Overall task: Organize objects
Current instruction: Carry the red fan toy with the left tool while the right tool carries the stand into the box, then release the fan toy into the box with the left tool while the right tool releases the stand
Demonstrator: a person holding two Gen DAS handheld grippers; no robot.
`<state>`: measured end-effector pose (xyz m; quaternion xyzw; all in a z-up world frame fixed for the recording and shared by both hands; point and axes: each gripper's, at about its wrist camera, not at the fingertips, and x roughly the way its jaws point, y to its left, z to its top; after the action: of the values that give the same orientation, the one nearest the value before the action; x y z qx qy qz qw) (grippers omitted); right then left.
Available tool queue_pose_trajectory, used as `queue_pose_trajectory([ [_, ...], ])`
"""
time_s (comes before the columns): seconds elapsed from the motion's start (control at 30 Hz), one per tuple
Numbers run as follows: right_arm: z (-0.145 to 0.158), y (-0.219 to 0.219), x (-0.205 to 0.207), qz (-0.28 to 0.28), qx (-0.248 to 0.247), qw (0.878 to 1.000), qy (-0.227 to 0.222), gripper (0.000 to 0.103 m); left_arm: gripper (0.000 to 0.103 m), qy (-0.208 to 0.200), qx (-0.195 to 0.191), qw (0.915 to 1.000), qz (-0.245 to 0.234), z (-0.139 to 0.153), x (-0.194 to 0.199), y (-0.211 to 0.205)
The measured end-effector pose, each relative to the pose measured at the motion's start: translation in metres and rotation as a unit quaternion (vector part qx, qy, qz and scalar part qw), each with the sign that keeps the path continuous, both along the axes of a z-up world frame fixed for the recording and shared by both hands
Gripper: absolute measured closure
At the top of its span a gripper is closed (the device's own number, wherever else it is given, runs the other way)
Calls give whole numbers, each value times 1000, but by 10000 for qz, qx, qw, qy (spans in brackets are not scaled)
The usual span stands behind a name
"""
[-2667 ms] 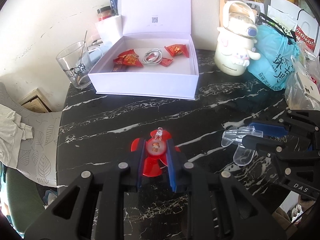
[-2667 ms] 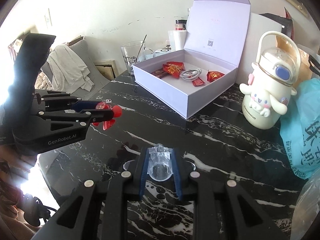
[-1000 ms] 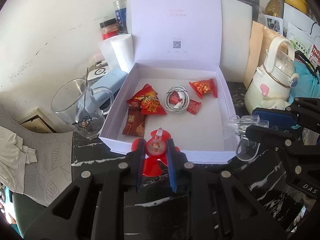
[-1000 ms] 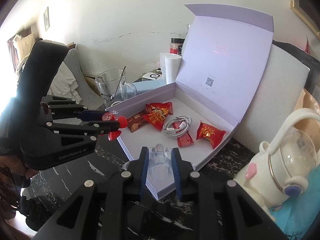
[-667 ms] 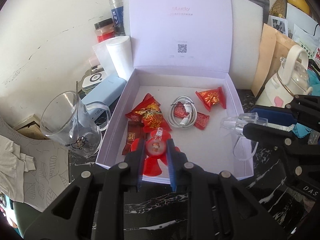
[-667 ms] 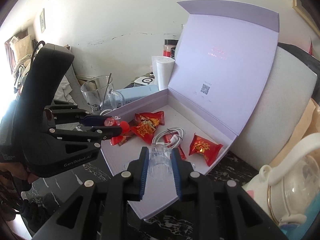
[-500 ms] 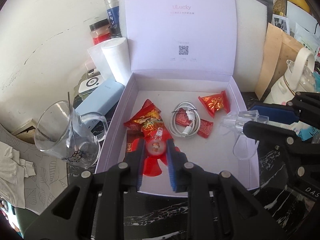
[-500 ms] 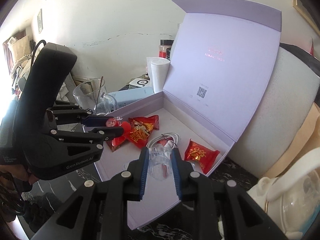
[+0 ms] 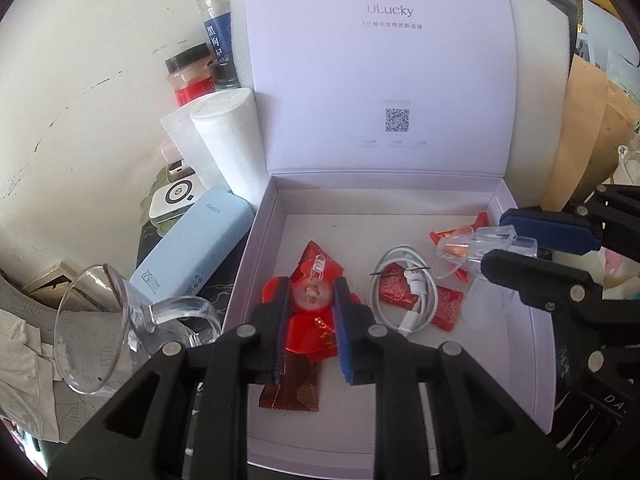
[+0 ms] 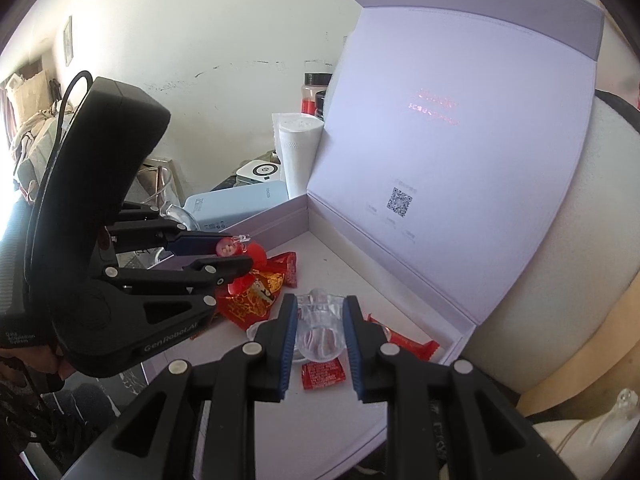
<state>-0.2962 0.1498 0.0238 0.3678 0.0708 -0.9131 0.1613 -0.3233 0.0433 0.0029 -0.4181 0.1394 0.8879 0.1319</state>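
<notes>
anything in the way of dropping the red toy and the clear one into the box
Nothing blocks either drop. The left gripper holds the red toy over candy wrappers; the right gripper holds the clear toy above the box, near the cable.

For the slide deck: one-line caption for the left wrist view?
Left gripper holds a red plastic fan-shaped toy over the open lavender gift box.

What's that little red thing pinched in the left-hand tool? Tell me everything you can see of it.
The red trinket looks like a small translucent plastic charm: a round pale centre with a tiny figure, red petal-like lobes around it, and a clear loop on top. The left gripper is shut on it, its blue-padded fingers pressing both sides. It hangs above the open white box, over the red candy wrappers, apart from the right gripper's clear piece.
</notes>
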Motion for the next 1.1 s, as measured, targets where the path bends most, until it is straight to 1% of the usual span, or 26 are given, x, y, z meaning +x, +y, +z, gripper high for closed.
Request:
queue_pose_trajectory([
  [0.27,-14,-5,-21,-71,87,9998,-157,81,83,-199,22,9998,44,-18,-22,0],
  [0.43,-23,-9,-29,-62,145,9995,-260,81,83,-383,111,9992,39,-27,-31,-3],
  [0.7,-33,-10,-35,-104,197,9986,-475,81,83,-395,79,9992,42,-29,-33,-1],
  [0.87,-32,-9,-34,-135,262,9983,-498,81,83,-384,18,9992,56,-29,-29,-2],
  [1.1,-20,-10,-25,-169,298,9986,-403,80,83,-400,6,9991,113,-22,-21,-5],
])
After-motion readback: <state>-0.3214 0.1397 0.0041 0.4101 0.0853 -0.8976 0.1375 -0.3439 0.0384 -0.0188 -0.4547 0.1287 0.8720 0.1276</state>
